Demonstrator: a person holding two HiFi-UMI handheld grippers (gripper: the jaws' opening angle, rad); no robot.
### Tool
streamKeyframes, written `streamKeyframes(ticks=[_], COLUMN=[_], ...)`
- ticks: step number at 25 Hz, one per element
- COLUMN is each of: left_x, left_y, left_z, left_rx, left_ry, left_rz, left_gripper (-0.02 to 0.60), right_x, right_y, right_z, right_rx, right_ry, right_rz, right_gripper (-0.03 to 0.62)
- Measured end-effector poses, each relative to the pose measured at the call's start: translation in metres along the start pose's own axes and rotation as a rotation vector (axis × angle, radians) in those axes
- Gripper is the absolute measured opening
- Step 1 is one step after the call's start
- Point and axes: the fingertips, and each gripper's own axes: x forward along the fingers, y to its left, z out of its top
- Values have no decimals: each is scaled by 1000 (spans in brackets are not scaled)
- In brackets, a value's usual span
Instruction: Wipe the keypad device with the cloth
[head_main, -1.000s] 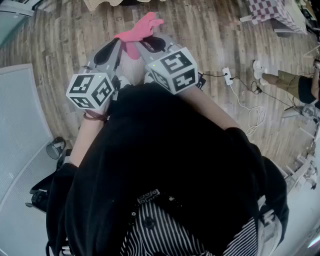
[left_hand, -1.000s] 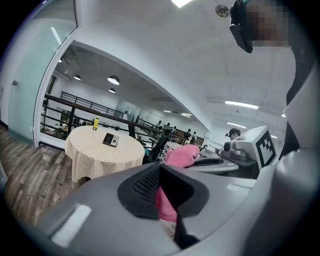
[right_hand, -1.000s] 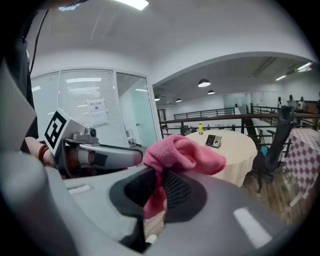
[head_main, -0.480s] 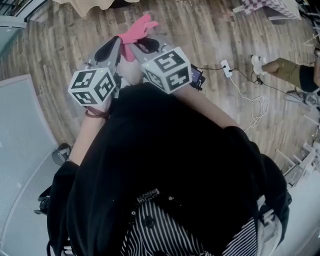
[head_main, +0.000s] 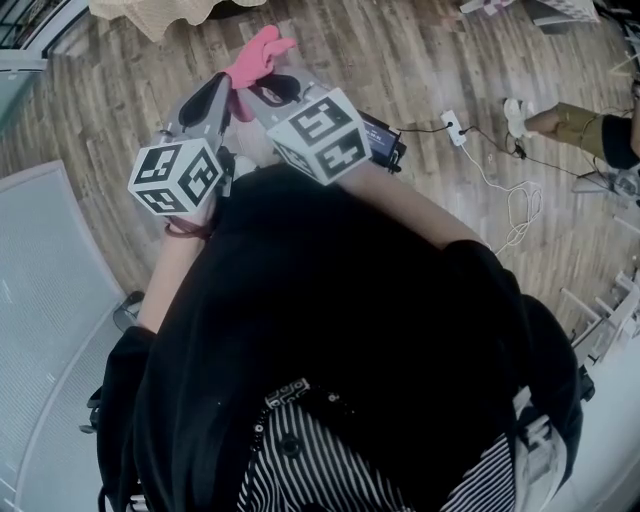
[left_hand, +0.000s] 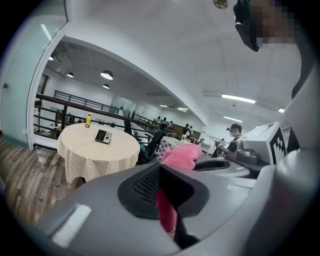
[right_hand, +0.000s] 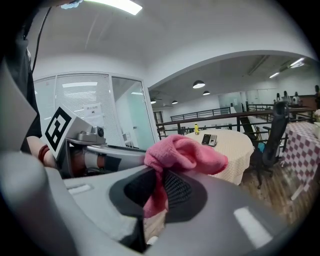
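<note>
While the left gripper (left_hand: 166, 196) and the right gripper (right_hand: 159, 194) are both pinching the crumpled pink cloth (right_hand: 185, 152), the dark keypad device (right_hand: 209, 139) is lying well apart on the round cream-checked tabletop (right_hand: 235, 142), near a yellow bottle (right_hand: 196, 129); a black office chair (right_hand: 278, 125) is standing beside it.

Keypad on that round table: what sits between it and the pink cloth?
Only bare wooden floor, then tablecloth, as the left gripper view shows.
</note>
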Motion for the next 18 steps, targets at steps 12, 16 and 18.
streamKeyframes(ticks=[12, 16, 18], left_x=[37, 52, 65], left_y=[-36, -48, -49], left_z=[-8, -8, 0], left_rx=[-5, 0, 9], left_ry=[35, 56, 52], left_rz=[-30, -41, -40], left_gripper=[3, 3, 3], right_x=[-20, -26, -26], right_y=[-38, -49, -61], right_z=[-29, -37, -33], right_rx=[40, 57, 56], right_ry=[52, 69, 60], right_rz=[17, 30, 24], right_gripper=[46, 46, 46])
